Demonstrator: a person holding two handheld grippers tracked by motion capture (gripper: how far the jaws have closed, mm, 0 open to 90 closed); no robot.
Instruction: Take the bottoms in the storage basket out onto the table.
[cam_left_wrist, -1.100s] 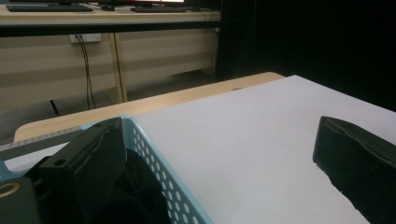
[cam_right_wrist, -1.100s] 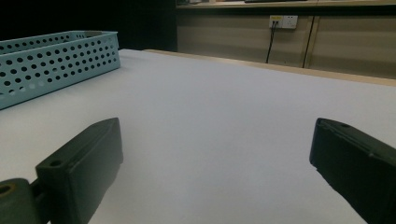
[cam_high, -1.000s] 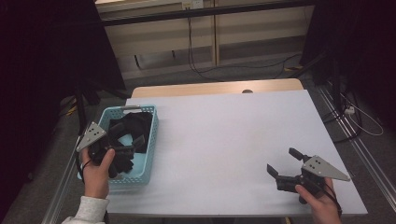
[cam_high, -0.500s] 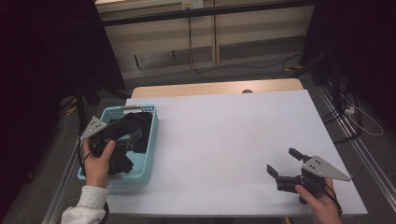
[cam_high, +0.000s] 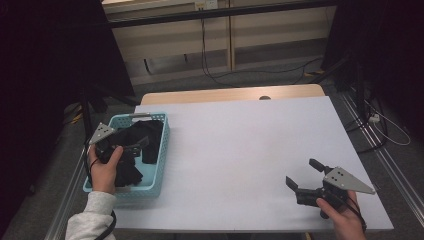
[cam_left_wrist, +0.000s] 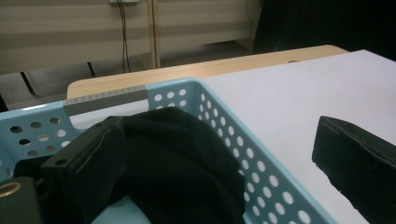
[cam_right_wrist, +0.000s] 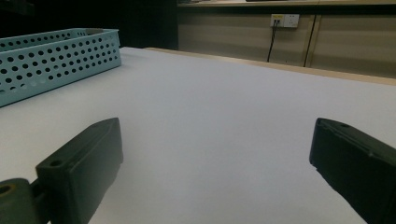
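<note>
A person is sitting at a white table (cam_high: 240, 150), holding a two-jaw gripper in each hand. The left gripper (cam_high: 131, 148) is hanging over a light blue perforated basket (cam_high: 161, 150) at the table's left edge. Its jaws are standing spread wide. In the left gripper view, one jaw is sitting inside the basket against a heap of black cloth (cam_left_wrist: 182, 168), while the other jaw is sitting outside the basket wall, above the bare table; the wall and the cloth are lying between the jaws, and nothing is being pinched. The right gripper (cam_high: 306, 176) is resting low near the table's front right corner, jaws spread apart, with bare tabletop between them, well apart from the basket.
</note>
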